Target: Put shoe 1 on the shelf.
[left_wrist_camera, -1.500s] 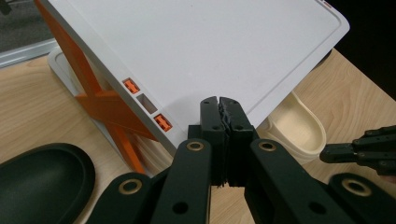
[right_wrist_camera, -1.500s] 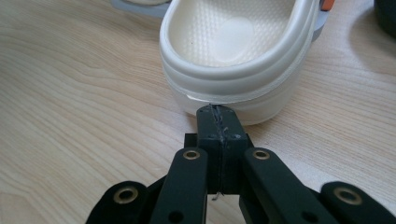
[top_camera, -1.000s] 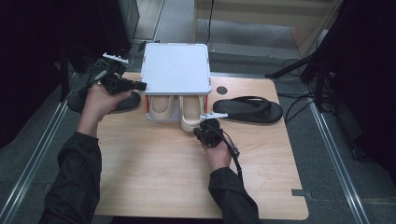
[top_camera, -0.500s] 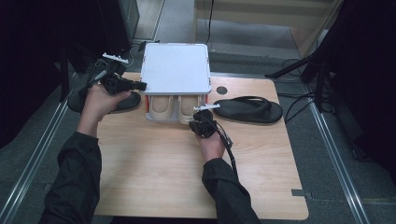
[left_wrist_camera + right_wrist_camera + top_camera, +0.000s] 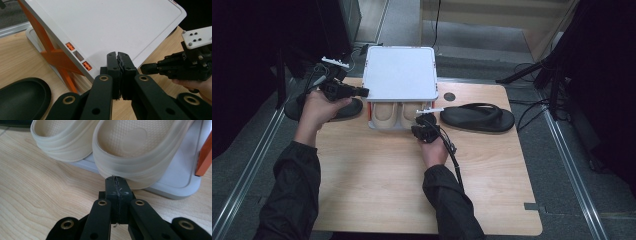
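Your right gripper (image 5: 424,121) has slid in from the counter (image 5: 377,185) to the beige slippers (image 5: 398,114) on the rack's (image 5: 400,72) lower shelf, jaws pressed together, seemingly touching one heel. Your left gripper (image 5: 360,92), also closed and empty, waits beside the rack's top.

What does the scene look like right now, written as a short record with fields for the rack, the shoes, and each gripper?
rack: white shelf rack with orange side braces, at the table's far edge
beige shoes: pair on the rack's lower tray, heels facing the person
black sandals: one right of the rack, one left of it
left gripper: shut, empty, by the rack's top left corner
right gripper: shut, empty, tips at the heel of the right beige shoe
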Tool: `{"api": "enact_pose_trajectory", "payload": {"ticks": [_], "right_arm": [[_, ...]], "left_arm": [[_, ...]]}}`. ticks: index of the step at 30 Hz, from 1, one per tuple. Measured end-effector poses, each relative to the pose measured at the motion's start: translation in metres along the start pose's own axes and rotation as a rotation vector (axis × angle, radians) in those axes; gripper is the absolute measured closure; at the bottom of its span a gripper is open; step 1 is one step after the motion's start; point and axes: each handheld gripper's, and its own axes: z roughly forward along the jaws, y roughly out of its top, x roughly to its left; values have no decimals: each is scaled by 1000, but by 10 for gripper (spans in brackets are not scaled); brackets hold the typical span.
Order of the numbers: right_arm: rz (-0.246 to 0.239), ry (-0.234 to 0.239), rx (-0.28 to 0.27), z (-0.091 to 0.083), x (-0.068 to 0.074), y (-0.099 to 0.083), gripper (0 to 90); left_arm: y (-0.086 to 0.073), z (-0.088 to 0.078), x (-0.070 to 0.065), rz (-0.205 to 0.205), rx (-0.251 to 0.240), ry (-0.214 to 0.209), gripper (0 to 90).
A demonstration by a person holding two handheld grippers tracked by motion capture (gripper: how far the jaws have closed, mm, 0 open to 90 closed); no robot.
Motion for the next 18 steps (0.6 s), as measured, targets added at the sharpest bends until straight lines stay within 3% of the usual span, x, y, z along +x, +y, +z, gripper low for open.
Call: {"api": "enact_pose_trajectory", "payload": {"ticks": [8,14,18], "right_arm": [[-12,3,10,1,1,3,896],[-25,40,-3,-11,1,-2,869],[-30,84,-23,-24,0,-9,799]], "left_arm": [[0,0,0,3,-1,-2,859],[2,-3,2,-46,-16,-41,665],[2,-10,2,-51,-47,-25,476]]}}
